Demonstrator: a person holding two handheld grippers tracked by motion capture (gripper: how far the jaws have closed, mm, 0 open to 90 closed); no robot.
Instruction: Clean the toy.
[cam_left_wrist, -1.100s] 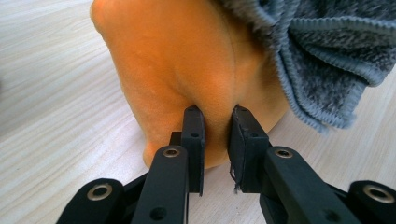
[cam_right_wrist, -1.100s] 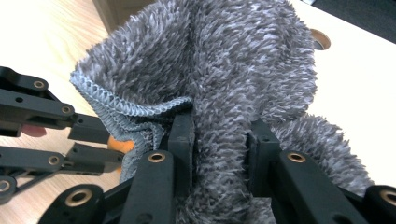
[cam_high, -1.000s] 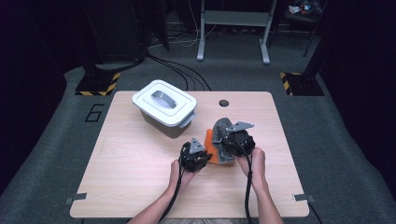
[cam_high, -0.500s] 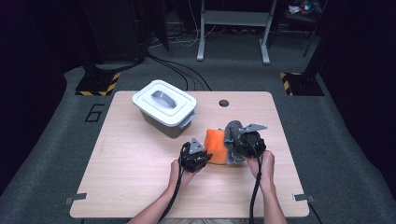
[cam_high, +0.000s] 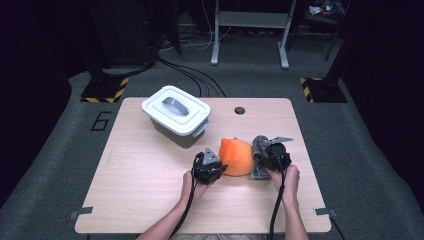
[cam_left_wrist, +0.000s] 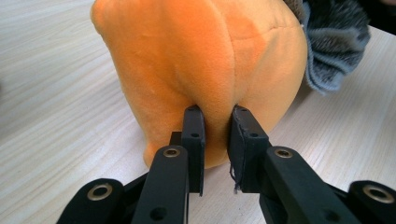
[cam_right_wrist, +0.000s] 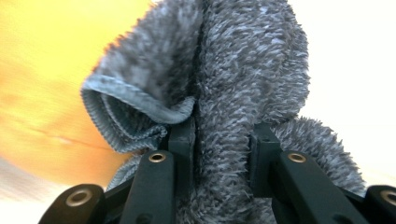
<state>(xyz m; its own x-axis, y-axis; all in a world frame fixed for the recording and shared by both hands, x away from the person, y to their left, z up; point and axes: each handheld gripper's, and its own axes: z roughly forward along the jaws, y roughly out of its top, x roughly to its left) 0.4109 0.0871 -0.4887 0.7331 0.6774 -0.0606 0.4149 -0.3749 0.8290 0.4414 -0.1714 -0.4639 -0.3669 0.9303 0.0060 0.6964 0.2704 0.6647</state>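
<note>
An orange plush piece (cam_high: 236, 156) (cam_left_wrist: 205, 60) stands on the wooden table (cam_high: 150, 175) near its front middle. My left gripper (cam_high: 208, 167) (cam_left_wrist: 215, 140) is shut on a fold of its lower edge. A grey fuzzy cloth (cam_high: 259, 155) (cam_right_wrist: 233, 93) lies against the orange piece's right side. My right gripper (cam_high: 274, 155) (cam_right_wrist: 219, 154) is shut on a thick fold of that cloth. In the left gripper view the grey cloth (cam_left_wrist: 331, 46) shows behind the orange piece, at the upper right.
A white lidded box (cam_high: 176, 114) with a grey handle stands at the back left of the table. A small round hole (cam_high: 239, 110) sits near the table's far edge. Desk legs and cables cross the dark floor beyond.
My right gripper has moved right and slightly forward with the grey cloth, pulling it off the orange piece, which now stands exposed. The left gripper has stayed put.
</note>
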